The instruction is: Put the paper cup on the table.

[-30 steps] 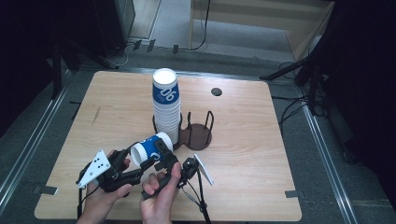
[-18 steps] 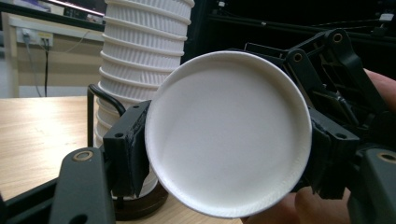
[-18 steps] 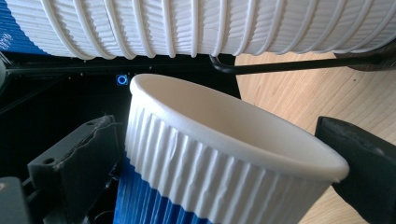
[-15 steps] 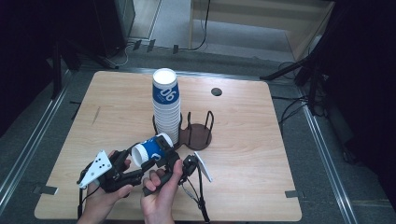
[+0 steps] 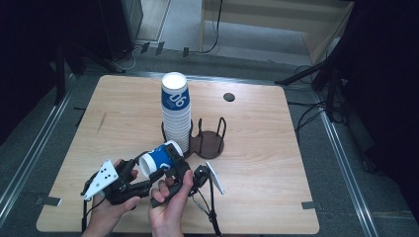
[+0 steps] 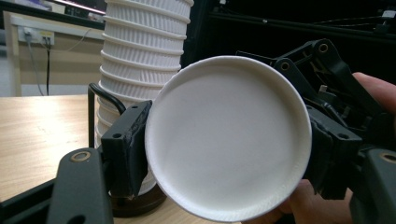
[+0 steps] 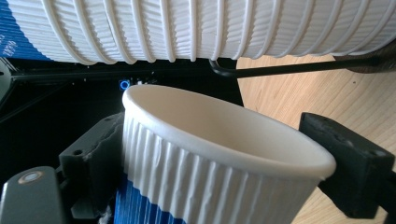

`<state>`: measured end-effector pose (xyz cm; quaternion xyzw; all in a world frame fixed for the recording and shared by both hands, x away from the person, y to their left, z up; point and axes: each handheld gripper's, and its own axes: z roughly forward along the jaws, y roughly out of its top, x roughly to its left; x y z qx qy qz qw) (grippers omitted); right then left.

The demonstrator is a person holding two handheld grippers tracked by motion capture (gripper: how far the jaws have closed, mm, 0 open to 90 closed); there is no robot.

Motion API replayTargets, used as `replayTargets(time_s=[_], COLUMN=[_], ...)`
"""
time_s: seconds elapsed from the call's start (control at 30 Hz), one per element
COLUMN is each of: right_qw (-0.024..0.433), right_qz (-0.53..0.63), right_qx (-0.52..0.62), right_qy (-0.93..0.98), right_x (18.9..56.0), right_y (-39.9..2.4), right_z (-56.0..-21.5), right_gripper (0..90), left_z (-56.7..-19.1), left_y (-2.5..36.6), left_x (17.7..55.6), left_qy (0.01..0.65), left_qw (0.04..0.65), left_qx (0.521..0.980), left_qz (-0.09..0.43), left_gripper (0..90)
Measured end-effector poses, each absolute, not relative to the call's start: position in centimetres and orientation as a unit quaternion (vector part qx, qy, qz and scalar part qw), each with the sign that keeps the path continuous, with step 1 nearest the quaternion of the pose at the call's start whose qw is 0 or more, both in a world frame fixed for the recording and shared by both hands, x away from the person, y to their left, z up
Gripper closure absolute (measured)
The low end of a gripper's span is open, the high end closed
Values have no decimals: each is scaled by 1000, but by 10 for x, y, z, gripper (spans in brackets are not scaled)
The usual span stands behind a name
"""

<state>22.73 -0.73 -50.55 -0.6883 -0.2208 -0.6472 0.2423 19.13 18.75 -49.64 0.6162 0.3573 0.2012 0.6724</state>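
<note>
A blue-and-white paper cup [image 5: 160, 158] lies on its side in the air between the two hands, just in front of the cup stack. My left gripper [image 5: 141, 170] is shut on its base end; the left gripper view has the white bottom disc [image 6: 229, 140] between the jaws. My right gripper [image 7: 224, 158] grips the ribbed white band under the rim [image 7: 224, 126]. Its jaws have just been closing, and both pads touch the cup. In the high view the right gripper [image 5: 177, 165] reaches in from the cup's right.
A tall stack of ribbed paper cups [image 5: 176, 113] stands in a dark wire-post holder [image 5: 212, 143] at the table's middle, right behind the held cup. There is a round hole [image 5: 229, 97] in the wooden tabletop [image 5: 276, 163]. Dark floor and cables surround the table.
The right gripper's jaws have drawn in on the cup's rim end. Both hands and the cup stay in the same spot.
</note>
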Motion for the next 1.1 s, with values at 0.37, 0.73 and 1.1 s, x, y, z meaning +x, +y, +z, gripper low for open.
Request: replayTargets(time_s=[0.37,0.73,1.1], right_qw=[215,163,118], right_qz=[-664,-679,-690], right_qx=[-680,-672,-664], right_qy=[-225,-245,-264], right_x=[229,229,230], right_y=[-14,-23,-32], right_z=[-503,-499,-497], right_gripper=[144,144,142], left_z=[-490,-488,-488], left_y=[199,209,217], left_x=[189,189,190], left_qy=[361,390,422], left_qw=[699,691,676], left_qx=[598,589,584], left_qz=[153,154,158], left_gripper=[0,0,0])
